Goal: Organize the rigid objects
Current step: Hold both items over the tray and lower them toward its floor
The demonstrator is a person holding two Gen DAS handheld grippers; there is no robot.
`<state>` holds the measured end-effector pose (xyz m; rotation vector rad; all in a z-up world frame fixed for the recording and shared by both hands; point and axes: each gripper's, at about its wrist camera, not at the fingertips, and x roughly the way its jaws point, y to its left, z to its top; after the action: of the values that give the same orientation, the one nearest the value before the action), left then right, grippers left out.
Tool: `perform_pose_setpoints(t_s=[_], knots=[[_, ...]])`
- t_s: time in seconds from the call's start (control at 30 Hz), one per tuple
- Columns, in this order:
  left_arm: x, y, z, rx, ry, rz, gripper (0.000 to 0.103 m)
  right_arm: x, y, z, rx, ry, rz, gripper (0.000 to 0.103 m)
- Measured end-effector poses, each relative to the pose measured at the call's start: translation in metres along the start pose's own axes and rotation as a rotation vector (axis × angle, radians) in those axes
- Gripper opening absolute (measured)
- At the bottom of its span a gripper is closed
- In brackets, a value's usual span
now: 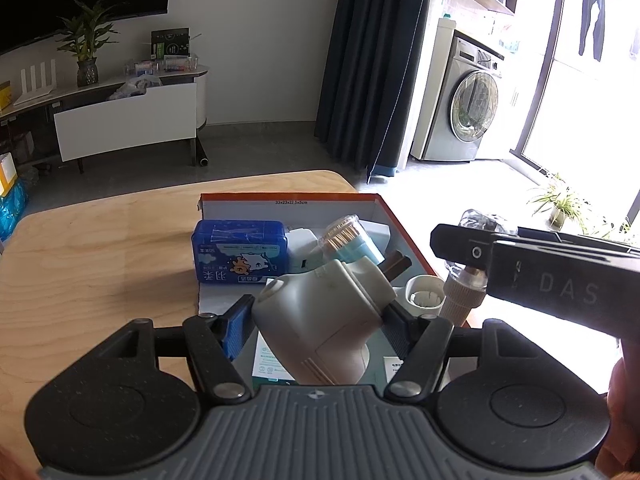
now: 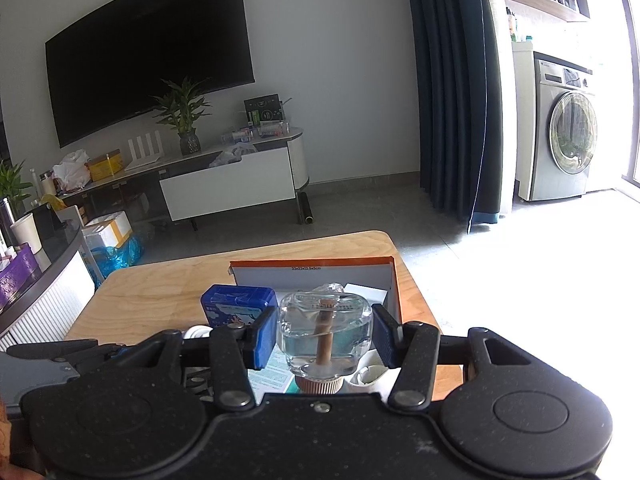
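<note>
My left gripper (image 1: 320, 320) is shut on a beige plug-in device (image 1: 320, 320) with two dark prongs, held over an orange-rimmed white box (image 1: 404, 220). In the box lie a blue tin (image 1: 240, 254), a white adapter (image 1: 302, 248), a toothpick jar with a teal base (image 1: 348, 240) and a small white cup (image 1: 424, 294). My right gripper (image 2: 325, 334) is shut on a clear glass bottle (image 2: 325, 334) with liquid, a wick and a beige ribbed cap, held over the same box (image 2: 394, 280). The bottle also shows at the right of the left wrist view (image 1: 468, 280).
The box sits on a light wooden table (image 1: 100, 260) near its far right corner. Leaflets (image 1: 272, 364) lie under the left gripper. Beyond are a TV cabinet (image 2: 228, 184), a dark curtain (image 2: 452, 92) and a washing machine (image 2: 568, 128).
</note>
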<state>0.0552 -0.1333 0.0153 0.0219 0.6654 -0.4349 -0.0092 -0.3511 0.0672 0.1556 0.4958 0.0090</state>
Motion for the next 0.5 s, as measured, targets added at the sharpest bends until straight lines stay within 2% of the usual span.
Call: perform_pose_setpoints(t_s=[0.5], knots=[[0.006,-0.001,-0.001,-0.001,0.013,-0.005,0.068,0.013,0.0,-0.001,-0.003,0.025,-0.001,0.06]])
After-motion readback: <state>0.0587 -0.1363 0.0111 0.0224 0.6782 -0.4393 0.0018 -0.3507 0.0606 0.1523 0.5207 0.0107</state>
